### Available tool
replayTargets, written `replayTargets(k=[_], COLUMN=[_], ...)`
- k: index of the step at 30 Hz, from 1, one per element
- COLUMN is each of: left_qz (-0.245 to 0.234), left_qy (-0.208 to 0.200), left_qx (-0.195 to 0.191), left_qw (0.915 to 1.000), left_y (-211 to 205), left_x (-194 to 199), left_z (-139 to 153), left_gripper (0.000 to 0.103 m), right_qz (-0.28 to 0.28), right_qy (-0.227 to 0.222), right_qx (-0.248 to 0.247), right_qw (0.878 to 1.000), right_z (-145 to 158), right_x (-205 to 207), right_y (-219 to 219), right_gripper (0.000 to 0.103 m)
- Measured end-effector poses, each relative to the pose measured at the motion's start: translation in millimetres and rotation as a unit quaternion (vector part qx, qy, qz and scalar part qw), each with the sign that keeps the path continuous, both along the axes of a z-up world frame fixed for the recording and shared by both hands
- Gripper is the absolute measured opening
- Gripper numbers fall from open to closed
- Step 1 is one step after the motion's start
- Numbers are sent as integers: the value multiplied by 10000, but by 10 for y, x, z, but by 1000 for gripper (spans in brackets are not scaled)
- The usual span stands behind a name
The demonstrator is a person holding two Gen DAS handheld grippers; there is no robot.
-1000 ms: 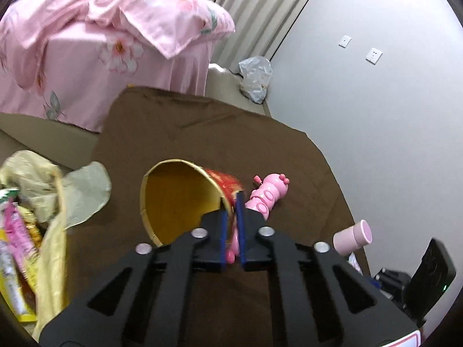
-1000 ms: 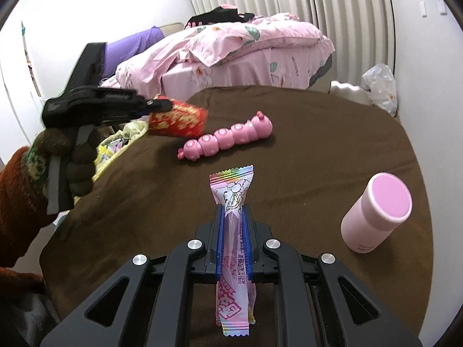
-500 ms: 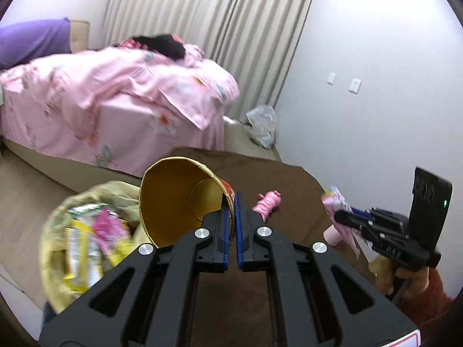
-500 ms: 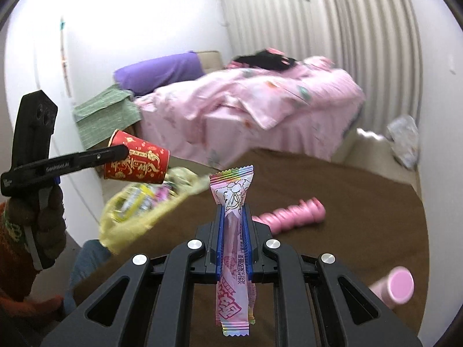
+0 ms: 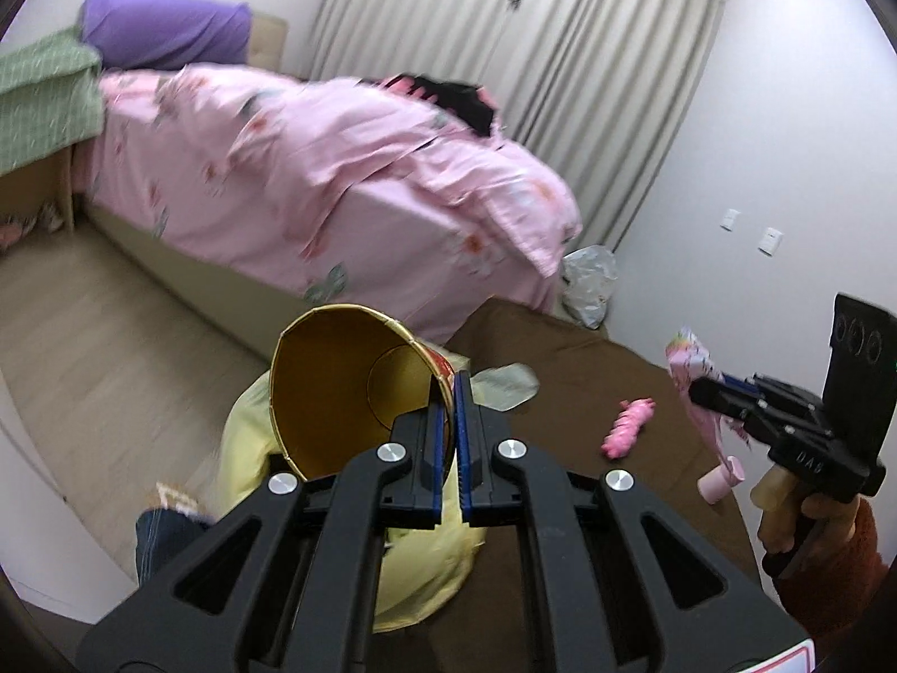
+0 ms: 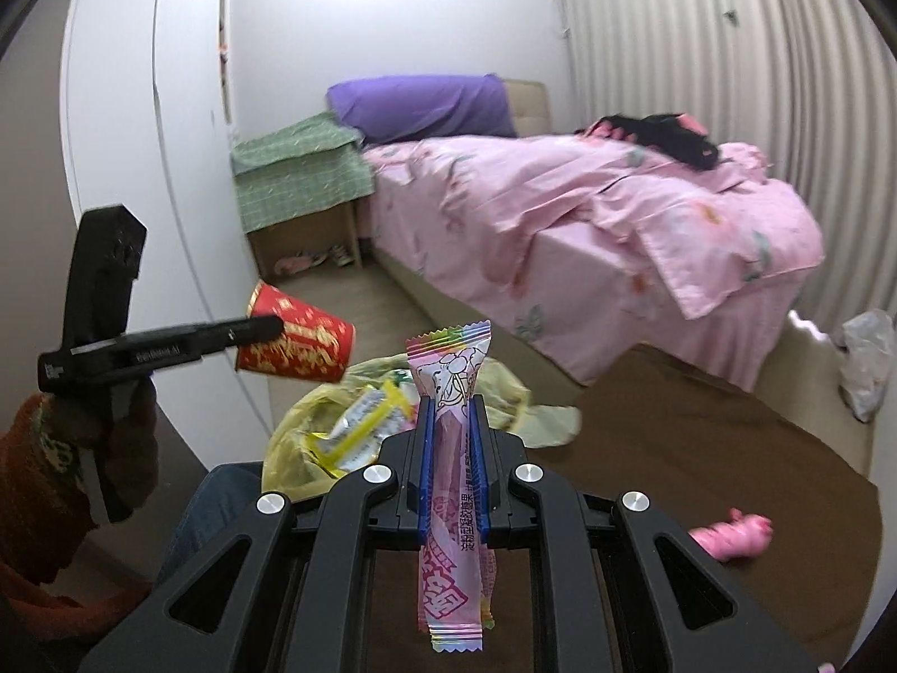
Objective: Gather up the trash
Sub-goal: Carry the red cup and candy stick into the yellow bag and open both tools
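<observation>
Left gripper [image 5: 447,392] at lower centre of left wrist view, jaws clamped tight on wall of red paper cup [image 5: 359,387]; cup lying sideways in the air, gold inside facing camera. Same cup [image 6: 297,347] at left of right wrist view, pinched at its rim by the left gripper [image 6: 269,327], hanging just left of and above the yellow trash bag [image 6: 314,426]. Bag mouth open, yellow and white wrappers [image 6: 359,429] inside. In left wrist view yellow trash bag [image 5: 246,448] directly below cup, at edge of brown table [image 5: 583,381].

Right gripper [image 6: 448,420] at lower centre of right wrist view, closed on pink candy wrapper [image 6: 451,482]; wrapper upright, sticking out above and below the fingers, in front of the bag opening. In left wrist view, right gripper [image 5: 698,390] at right edge with same wrapper [image 5: 692,359] crumpled at its tip, over the table.

Pink caterpillar toy [image 5: 628,429] lying on table, well apart from bag. Pink cylinder bottle [image 5: 723,479] on table near lower right. Pink bed [image 6: 588,207] behind.
</observation>
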State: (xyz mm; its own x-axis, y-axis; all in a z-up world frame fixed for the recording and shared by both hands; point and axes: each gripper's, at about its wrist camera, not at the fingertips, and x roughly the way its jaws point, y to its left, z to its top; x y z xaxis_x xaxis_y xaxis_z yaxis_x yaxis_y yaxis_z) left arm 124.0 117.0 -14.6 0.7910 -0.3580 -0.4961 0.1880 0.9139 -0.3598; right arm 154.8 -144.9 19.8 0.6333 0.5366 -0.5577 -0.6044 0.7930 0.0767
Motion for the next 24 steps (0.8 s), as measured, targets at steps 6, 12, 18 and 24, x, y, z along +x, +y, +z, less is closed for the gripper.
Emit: replayTargets(k=[6,12,18,24], left_qz=[112,-94,-230,-509], left_qy=[441,1051,1485,1631], left_qx=[-259,-83,282,-123], left_qw=[9986,9944,9882,9852], left_y=[229,220,100,72], left_x=[281,567,746,788], left_z=[-455,-943,-1298,-1362], left_gripper=[3,3,4,4], right_qz=[406,471,513,589], right_qy=[556,1068,1430,1702], right_qx=[-42,-10,-276,-601], right_qw=[9976,9932,9880,9818], right_z=[-321,-702,-1089,-1404], right_x=[518,1062,1437,1605], right_y=[558,960,1194,1251], right_gripper=[13,13,13,13])
